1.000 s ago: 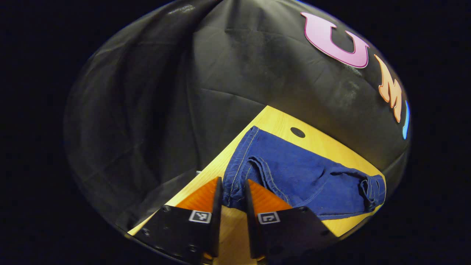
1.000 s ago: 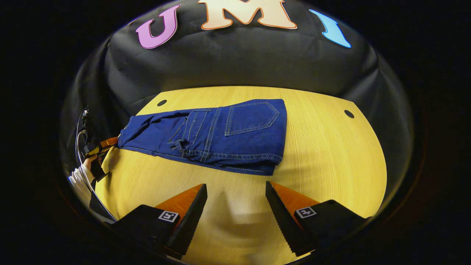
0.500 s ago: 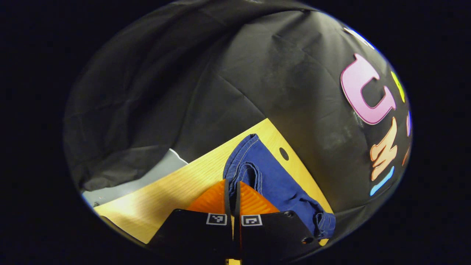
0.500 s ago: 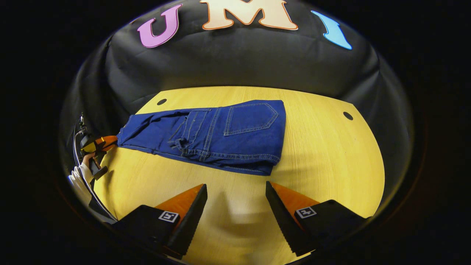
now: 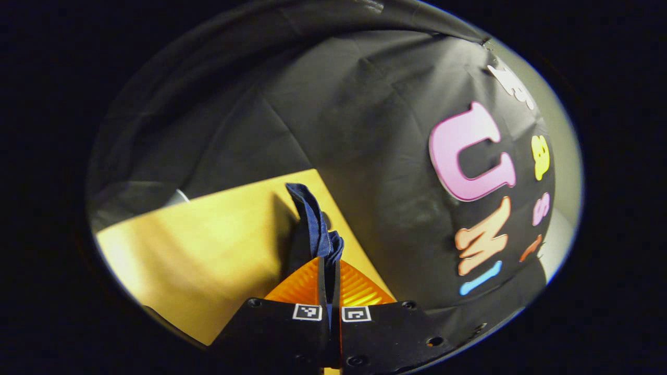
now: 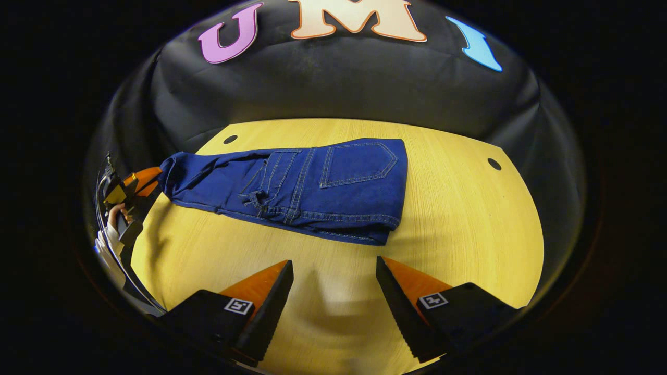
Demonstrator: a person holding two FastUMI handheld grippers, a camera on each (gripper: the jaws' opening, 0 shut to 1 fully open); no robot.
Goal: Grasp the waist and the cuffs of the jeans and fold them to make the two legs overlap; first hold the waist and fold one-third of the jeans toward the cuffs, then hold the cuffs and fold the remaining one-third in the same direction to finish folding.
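Note:
Dark blue jeans point(image 6: 307, 190) lie partly folded on the round wooden table point(image 6: 469, 219), back pocket facing up at their right end. My left gripper point(image 5: 329, 271) is shut on the cuff end of the jeans point(image 5: 314, 224), which stands up from its fingers above the table point(image 5: 208, 245). In the right gripper view that left gripper point(image 6: 138, 179) holds the jeans' left end lifted at the table's left edge, with a hand point(image 6: 115, 213) behind it. My right gripper point(image 6: 333, 281) hovers open over bare table in front of the jeans, touching nothing.
Black cloth walls close in behind the table on all sides. Two small dark holes point(image 6: 230, 139) point(image 6: 494, 164) mark the tabletop near its far edge. Bare wood spreads to the right of the jeans and in front of them.
My left gripper closed on the cuffs and has lifted and tilted upward, raising the jeans' left end off the table. The right gripper has stayed still and open.

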